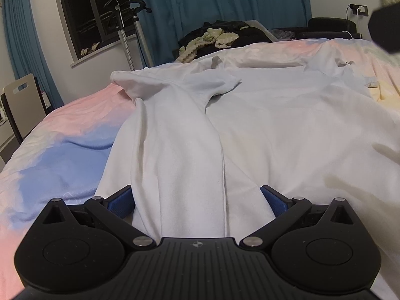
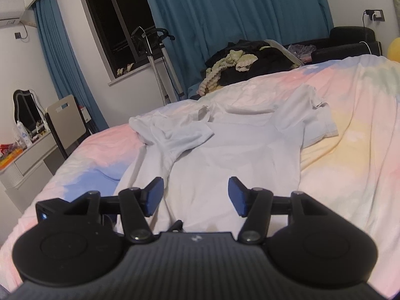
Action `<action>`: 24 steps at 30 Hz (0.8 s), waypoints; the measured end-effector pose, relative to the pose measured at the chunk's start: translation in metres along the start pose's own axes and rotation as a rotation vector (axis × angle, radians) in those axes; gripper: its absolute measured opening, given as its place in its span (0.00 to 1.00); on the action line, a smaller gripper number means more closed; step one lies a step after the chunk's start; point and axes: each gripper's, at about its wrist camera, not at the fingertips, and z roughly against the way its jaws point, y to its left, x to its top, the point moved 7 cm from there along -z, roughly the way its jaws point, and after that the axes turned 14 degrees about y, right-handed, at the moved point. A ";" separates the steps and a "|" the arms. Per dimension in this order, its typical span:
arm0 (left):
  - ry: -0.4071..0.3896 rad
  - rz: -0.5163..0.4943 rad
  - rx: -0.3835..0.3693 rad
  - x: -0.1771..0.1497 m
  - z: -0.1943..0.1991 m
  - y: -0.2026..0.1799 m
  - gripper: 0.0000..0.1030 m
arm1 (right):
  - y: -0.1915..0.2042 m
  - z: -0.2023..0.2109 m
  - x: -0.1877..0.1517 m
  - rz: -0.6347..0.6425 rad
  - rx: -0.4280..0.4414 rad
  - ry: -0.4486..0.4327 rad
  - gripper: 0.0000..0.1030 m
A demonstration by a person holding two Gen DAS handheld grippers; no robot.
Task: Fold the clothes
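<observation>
On the left you are holding the left gripper (image 1: 197, 201) low over the near hem of the white T-shirt (image 1: 275, 125), and a thick bunch of that cloth is sitting between its blue pads; the fold fills the gap from pad to pad, so you look to be pinching the shirt's folded left side. That side is already lying turned in over the body, its sleeve (image 2: 185, 135) draped across the chest, so I judge the first lengthwise fold as roughly done. Moving right, the T-shirt is lying spread on the pastel bed cover (image 2: 350, 175), collar (image 2: 203, 112) away from you, and the right sleeve (image 2: 317, 120) is still lying out flat, so the right side and the crosswise fold are still waiting. Your right gripper (image 2: 195, 195) is hovering over the near middle of the shirt with its jaws spread and nothing between them. For room, the bed's left edge is falling away toward a chair (image 2: 65, 120) and dresser, while the right is offering wide bare cover; the pile of dark clothes (image 2: 250, 62) is sitting well apart at the far end.
</observation>
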 end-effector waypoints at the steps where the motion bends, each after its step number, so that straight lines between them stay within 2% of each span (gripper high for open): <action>1: 0.000 0.000 0.001 0.000 0.000 0.000 1.00 | 0.001 0.001 0.001 -0.001 0.003 -0.005 0.58; 16: 0.002 -0.003 0.006 0.001 -0.002 -0.002 1.00 | -0.003 0.004 0.001 -0.016 0.002 -0.010 0.60; 24: 0.005 -0.002 0.008 0.001 -0.002 -0.002 1.00 | -0.008 -0.004 -0.006 -0.033 -0.014 0.039 0.61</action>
